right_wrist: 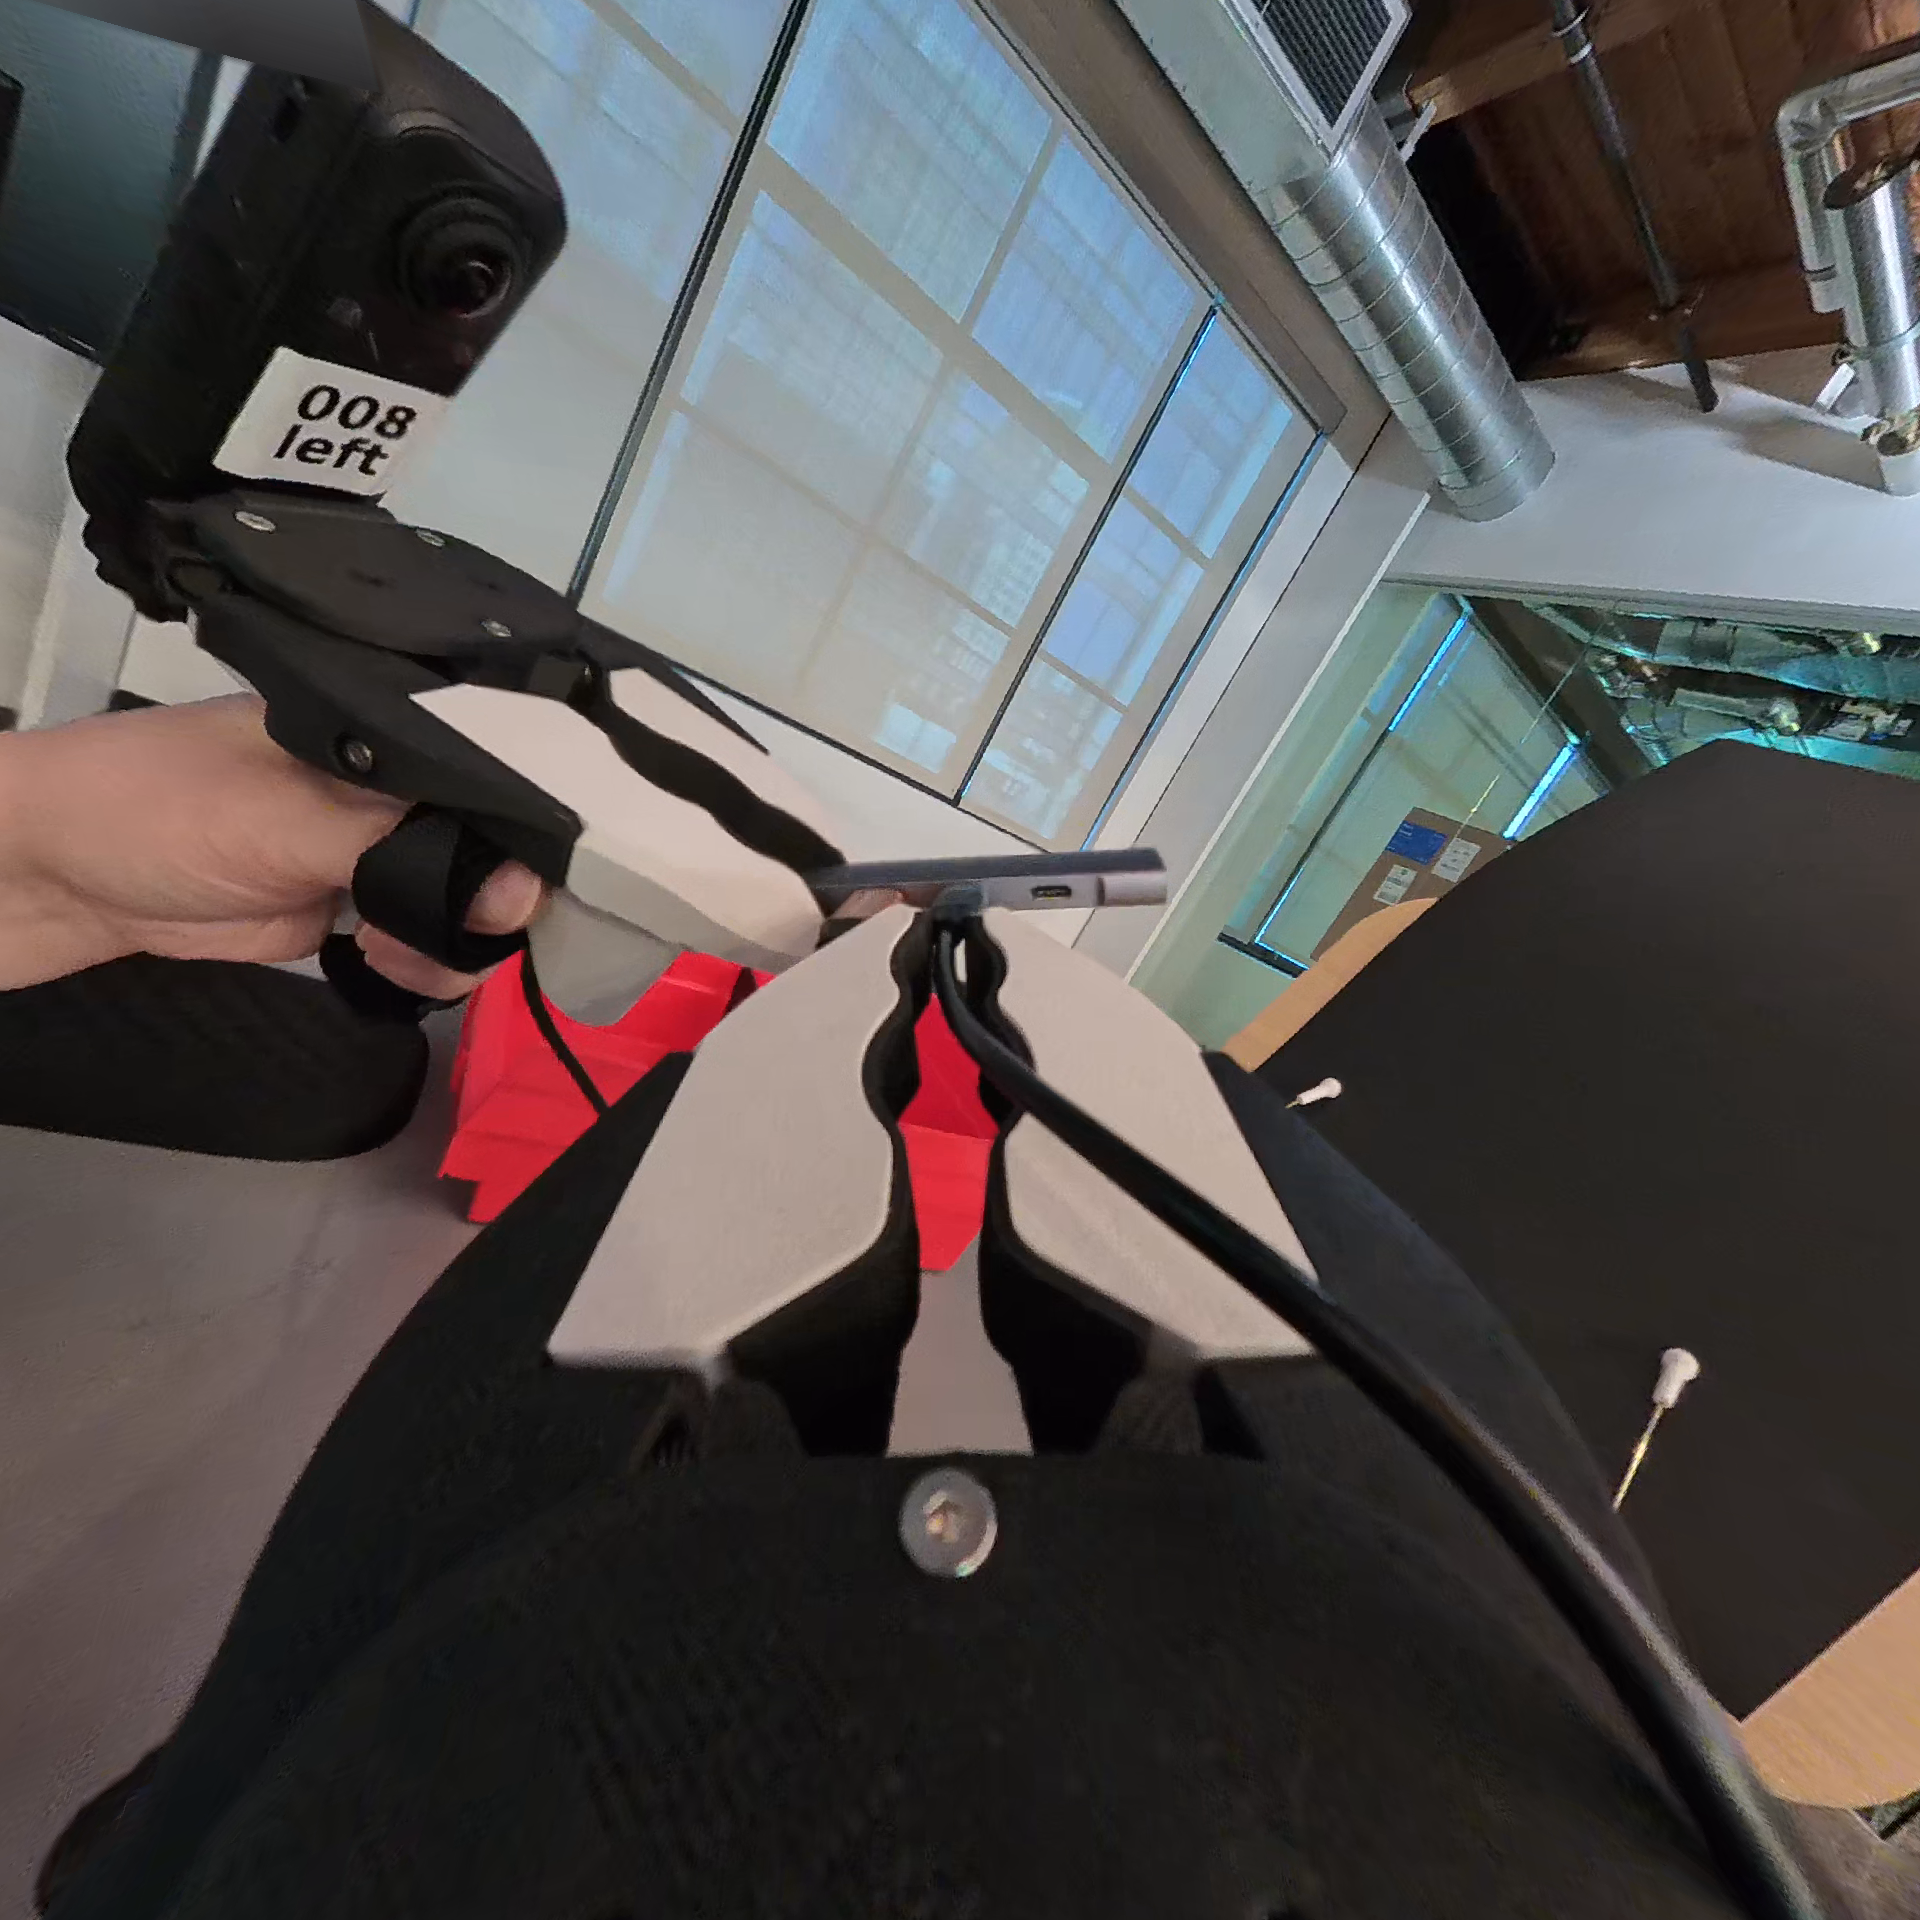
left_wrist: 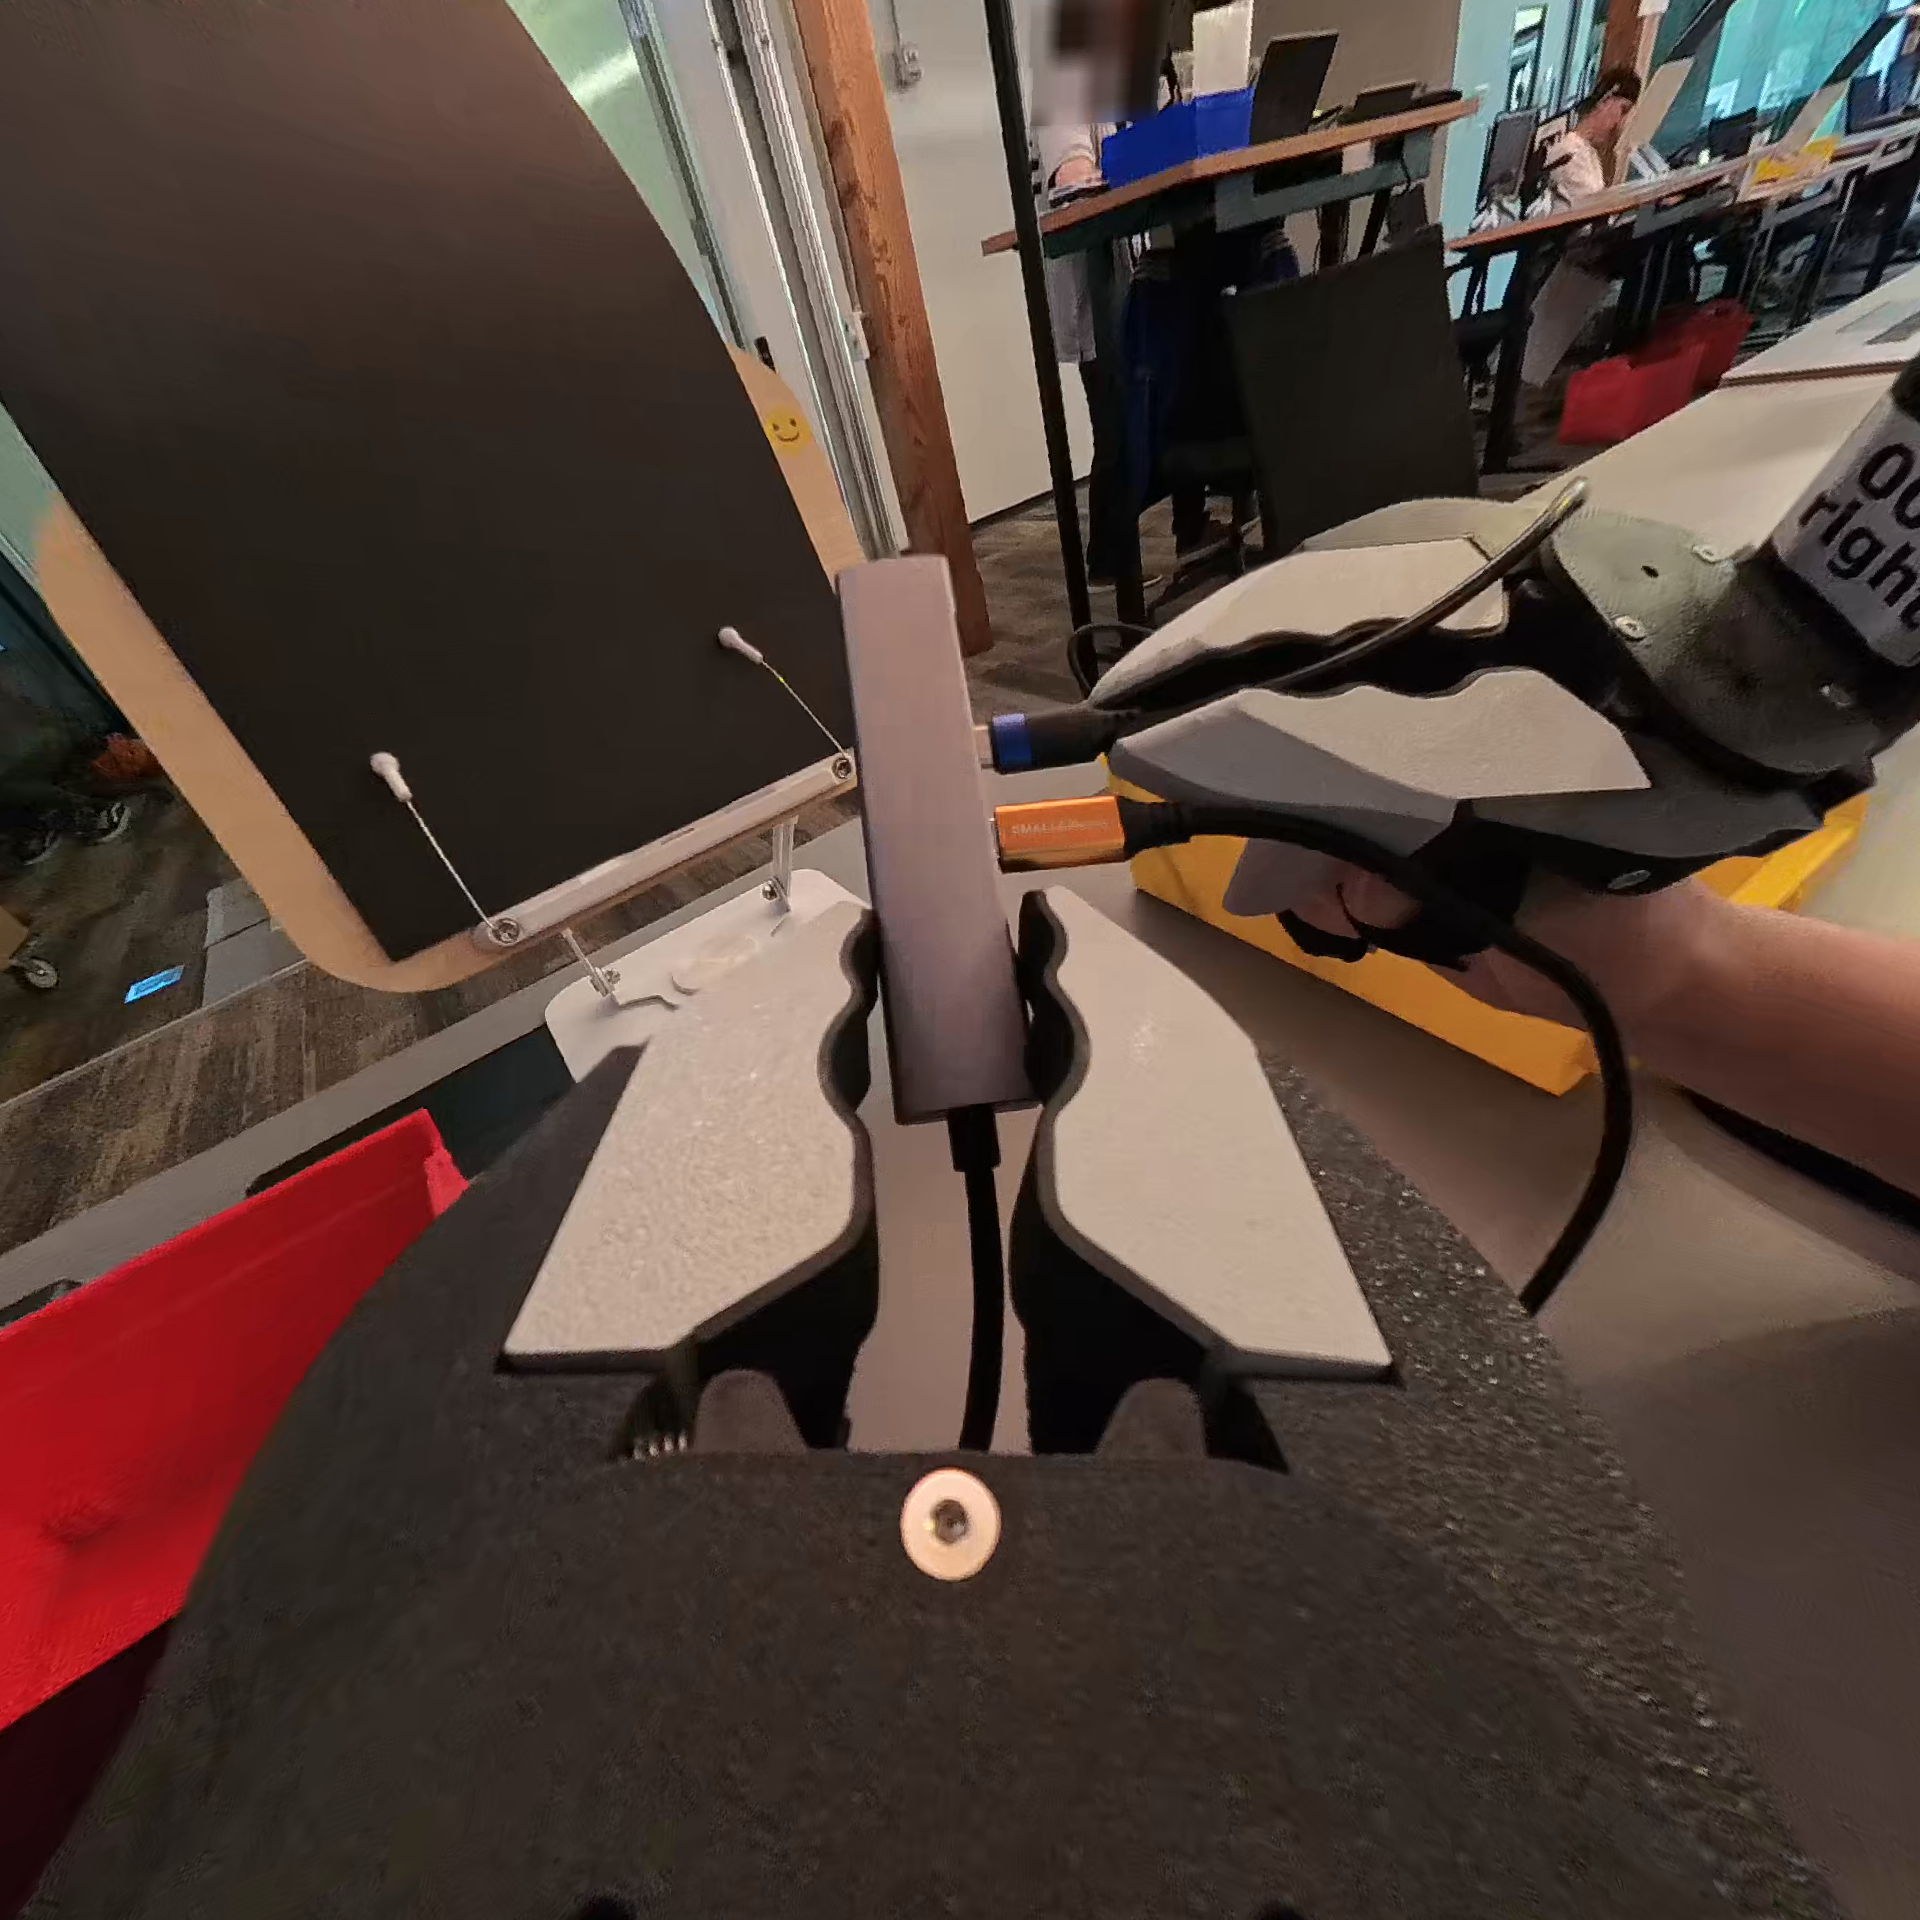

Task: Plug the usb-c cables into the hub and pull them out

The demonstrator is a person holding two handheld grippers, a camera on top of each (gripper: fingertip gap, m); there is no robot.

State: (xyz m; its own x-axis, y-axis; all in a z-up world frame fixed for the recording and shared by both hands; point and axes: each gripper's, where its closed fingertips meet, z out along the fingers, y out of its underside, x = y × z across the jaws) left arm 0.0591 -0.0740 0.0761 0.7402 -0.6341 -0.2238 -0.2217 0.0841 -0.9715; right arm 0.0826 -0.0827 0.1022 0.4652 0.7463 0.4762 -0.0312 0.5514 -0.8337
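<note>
Red plastic of a bin (left_wrist: 208, 1382) fills the near left, beside a black board (left_wrist: 395, 468) on a white stand. At centre, the left gripper (left_wrist: 945, 997) clamps the grey hub (left_wrist: 925, 831) upright, both pads pressed on its flat sides, its own black cord hanging down between the fingers. To the right, an orange-shelled plug (left_wrist: 1060, 831) sits in the hub's edge; just above it, the right gripper (left_wrist: 1117, 717) pinches a blue-ringed plug (left_wrist: 1023, 743), which seems partly seated in its port. A yellow bin (left_wrist: 1403, 997) lies behind.
</note>
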